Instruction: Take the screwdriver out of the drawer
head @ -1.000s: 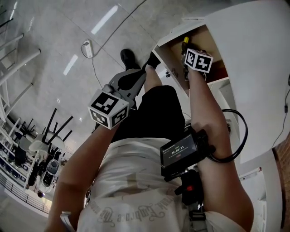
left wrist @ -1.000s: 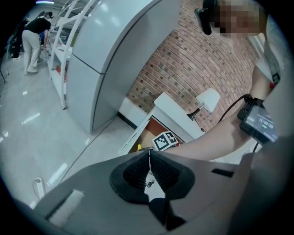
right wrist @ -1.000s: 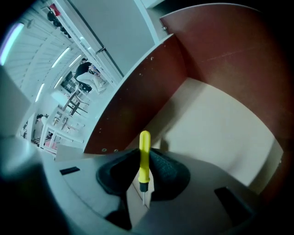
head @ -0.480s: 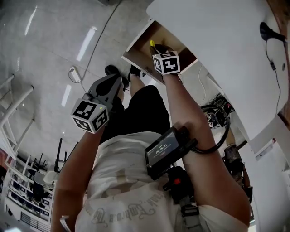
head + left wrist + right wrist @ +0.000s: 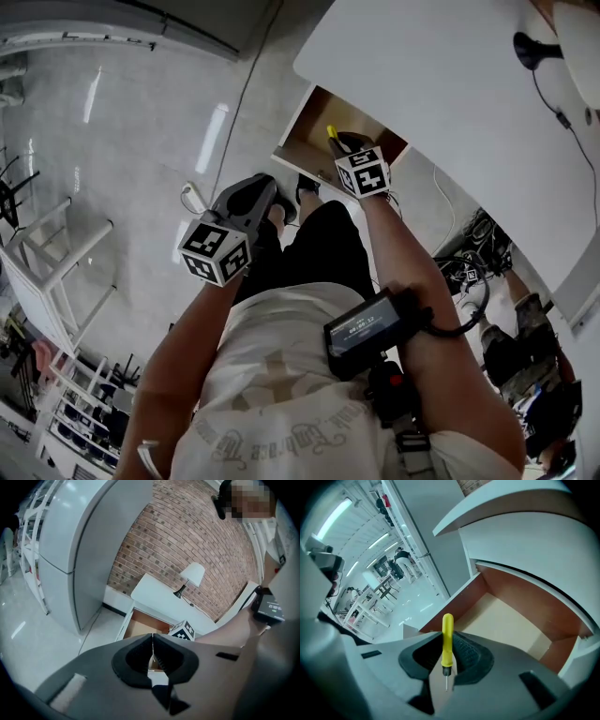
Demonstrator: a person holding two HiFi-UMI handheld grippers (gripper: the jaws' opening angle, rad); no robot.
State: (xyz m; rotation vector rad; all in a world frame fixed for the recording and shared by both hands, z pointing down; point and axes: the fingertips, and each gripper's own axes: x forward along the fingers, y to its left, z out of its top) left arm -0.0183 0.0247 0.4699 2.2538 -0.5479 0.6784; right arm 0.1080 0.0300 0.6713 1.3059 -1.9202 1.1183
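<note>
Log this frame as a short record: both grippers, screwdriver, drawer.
left gripper: jaws together, nothing between them
right gripper: closed on the screwdriver
screwdriver: yellow handle toward the drawer, thin metal tip toward the camera
drawer: pulled open under the white desk top, wooden floor showing

screwdriver [image 5: 447,638] handle yellow; drawer [image 5: 511,620] inside tan, walls reddish-brown; brick wall [image 5: 187,536] red-brown

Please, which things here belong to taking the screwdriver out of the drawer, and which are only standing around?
For the job:
- yellow screwdriver, clamped in the right gripper
- open drawer

Only around:
- left gripper, shut and empty
- table lamp
- tall grey cabinet
</note>
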